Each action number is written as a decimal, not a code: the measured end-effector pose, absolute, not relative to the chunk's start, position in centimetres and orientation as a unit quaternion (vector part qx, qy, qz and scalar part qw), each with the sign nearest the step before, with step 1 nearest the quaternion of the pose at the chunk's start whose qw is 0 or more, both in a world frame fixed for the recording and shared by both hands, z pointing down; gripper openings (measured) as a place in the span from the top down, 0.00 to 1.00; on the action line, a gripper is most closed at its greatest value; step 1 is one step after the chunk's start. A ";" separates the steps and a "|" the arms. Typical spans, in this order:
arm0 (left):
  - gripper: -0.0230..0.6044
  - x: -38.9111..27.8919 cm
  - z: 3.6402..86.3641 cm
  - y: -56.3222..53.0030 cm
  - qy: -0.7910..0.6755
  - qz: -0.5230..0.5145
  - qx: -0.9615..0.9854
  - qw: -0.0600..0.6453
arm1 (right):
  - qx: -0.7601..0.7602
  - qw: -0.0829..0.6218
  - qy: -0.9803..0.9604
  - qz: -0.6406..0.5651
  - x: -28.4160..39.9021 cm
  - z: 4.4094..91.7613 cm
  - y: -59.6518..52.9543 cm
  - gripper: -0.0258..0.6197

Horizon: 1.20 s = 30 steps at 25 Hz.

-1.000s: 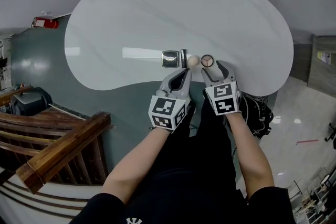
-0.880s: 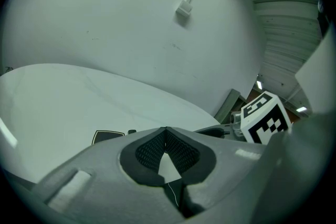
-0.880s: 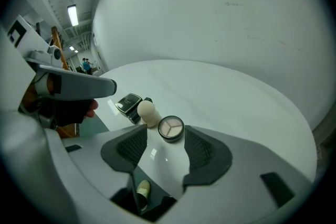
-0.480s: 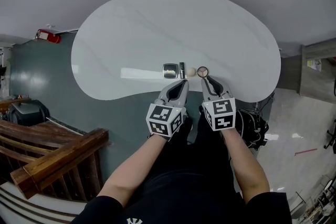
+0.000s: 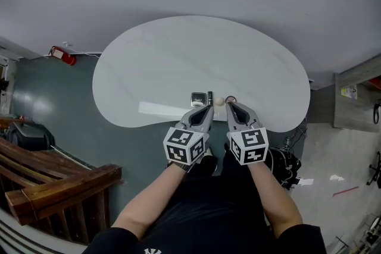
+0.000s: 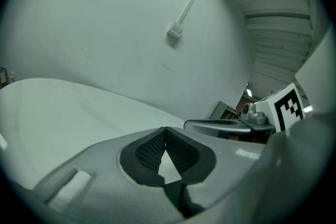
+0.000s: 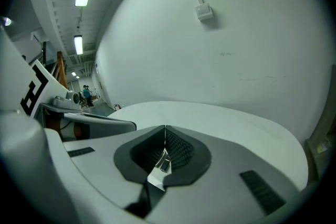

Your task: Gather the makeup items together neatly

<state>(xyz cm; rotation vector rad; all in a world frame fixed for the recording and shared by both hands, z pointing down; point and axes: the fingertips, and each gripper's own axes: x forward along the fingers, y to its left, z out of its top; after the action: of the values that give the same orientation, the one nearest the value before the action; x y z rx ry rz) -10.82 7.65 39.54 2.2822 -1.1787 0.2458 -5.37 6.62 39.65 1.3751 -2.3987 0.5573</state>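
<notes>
Lying in a 9-to-3 o'clock row, the small dark-and-beige makeup items (image 5: 209, 98) are shown at 12 o'clock of the grey left gripper (image 5: 208, 108) and right gripper (image 5: 230, 104). Both are closed on nothing, and the right jaws have just been closing.

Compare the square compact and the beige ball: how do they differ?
The square compact is dark-rimmed and flat; the beige ball is pale, round and smaller. The compact lies left of the ball, a thin dark stick between them. Both sit in one row on the table.

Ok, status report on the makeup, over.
Left gripper shut, empty. Right gripper shut, empty. Makeup items lined up on table. Nothing blocking.
</notes>
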 end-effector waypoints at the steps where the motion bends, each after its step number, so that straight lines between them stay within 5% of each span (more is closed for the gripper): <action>1: 0.95 -10.9 38.8 7.7 -0.439 0.089 0.851 0.275 | 0.482 0.153 -0.840 0.194 -5.5 38.8 6.5 0.94; 30: 0.95 -10.4 24.8 8.7 -0.435 0.008 0.880 0.192 | 0.485 0.081 -0.864 0.111 -5.7 26.0 8.0 0.94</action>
<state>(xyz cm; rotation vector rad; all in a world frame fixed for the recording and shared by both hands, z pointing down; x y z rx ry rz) -10.36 8.68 24.80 2.4696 -1.2222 0.0226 -5.71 8.01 26.01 1.4491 -2.5817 0.3332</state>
